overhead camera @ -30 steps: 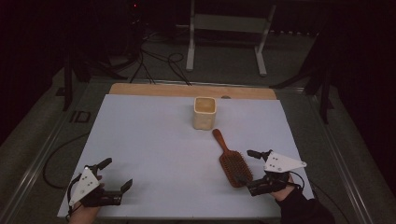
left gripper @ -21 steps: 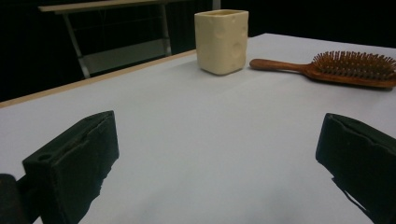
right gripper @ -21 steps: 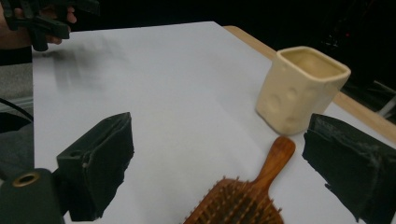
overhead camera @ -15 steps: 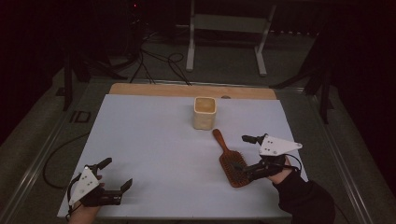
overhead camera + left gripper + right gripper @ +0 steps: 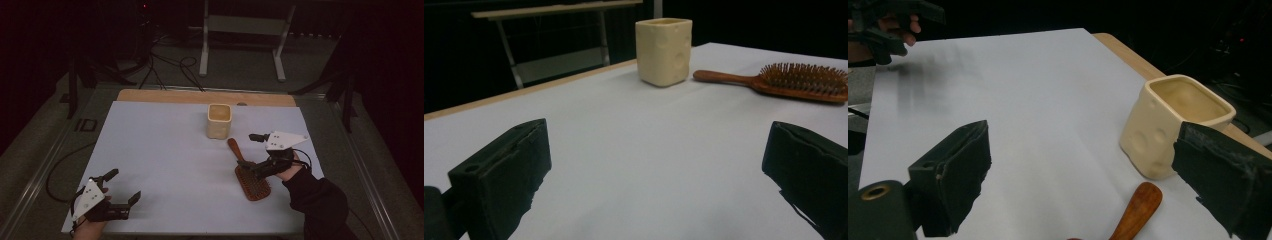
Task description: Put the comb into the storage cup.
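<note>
A wooden hairbrush (image 5: 250, 172) lies bristles up on the white table sheet (image 5: 165, 150), its handle pointing toward a cream square cup (image 5: 219, 121). My right gripper (image 5: 252, 152) hovers open over the brush where handle meets head. In the right gripper view its jaws (image 5: 1088, 175) stand wide apart, with the handle tip (image 5: 1138, 210) low between them and the cup (image 5: 1173, 125) just beyond. My left gripper (image 5: 122, 186) rests open at the near left corner. Its own view (image 5: 656, 175) shows bare sheet between the jaws, with the cup (image 5: 664, 50) and brush (image 5: 794, 82) farther off.
A wooden strip (image 5: 165, 96) edges the far side of the table. Behind it stands a metal frame (image 5: 240, 30), with cables (image 5: 165, 65) on the dark floor. The other hand and its gripper (image 5: 883, 25) appear at the top left of the right gripper view.
My right gripper has moved forward from the near right edge to above the hairbrush, closer to the cup. The left gripper, brush and cup have stayed put.
</note>
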A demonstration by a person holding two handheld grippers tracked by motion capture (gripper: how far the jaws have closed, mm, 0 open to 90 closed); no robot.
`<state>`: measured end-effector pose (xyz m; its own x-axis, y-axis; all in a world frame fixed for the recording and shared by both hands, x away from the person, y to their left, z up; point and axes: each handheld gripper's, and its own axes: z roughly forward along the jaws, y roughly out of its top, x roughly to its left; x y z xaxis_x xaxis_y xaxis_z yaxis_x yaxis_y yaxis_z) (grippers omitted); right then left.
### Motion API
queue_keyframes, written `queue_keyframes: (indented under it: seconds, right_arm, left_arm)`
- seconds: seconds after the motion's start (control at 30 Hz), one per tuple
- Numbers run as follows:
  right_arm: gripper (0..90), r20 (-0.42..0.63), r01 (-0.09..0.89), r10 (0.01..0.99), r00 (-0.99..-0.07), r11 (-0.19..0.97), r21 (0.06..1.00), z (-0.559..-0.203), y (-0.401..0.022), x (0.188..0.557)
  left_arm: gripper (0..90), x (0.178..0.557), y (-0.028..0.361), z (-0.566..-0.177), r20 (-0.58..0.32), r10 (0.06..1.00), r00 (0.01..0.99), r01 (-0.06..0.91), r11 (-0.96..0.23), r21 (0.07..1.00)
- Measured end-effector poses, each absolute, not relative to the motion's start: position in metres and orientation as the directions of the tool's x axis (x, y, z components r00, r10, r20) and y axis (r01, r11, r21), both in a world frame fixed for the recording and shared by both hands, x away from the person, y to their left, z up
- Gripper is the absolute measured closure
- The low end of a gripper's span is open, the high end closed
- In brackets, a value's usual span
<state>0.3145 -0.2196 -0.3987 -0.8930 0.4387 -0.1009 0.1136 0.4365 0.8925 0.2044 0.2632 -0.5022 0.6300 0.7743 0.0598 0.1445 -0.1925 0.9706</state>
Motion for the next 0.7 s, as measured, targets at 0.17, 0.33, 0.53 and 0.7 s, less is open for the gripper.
queue_keyframes:
  seconds: [0.17,0.33,0.53,0.7]
  right_arm:
    - [8.3,-0.099,0.119,0.429,-0.898,0.452,0.884,-0.398,-0.216,0.327]
    - [8.7,-0.078,0.143,0.432,-0.899,0.457,0.878,-0.400,-0.212,0.339]
    - [8.8,-0.052,0.174,0.431,-0.901,0.470,0.865,-0.408,-0.205,0.354]
    - [14.4,-0.059,0.175,0.412,-0.909,0.508,0.843,-0.416,-0.198,0.364]
  left_arm:
    - [0.0,0.205,0.263,-0.502,0.061,0.772,0.633,0.145,-0.195,0.970]
    - [0.0,0.205,0.263,-0.503,0.061,0.771,0.633,0.147,-0.197,0.969]
    - [0.0,0.205,0.262,-0.503,0.062,0.771,0.633,0.147,-0.199,0.969]
    - [0.0,0.205,0.263,-0.503,0.060,0.771,0.634,0.149,-0.198,0.969]
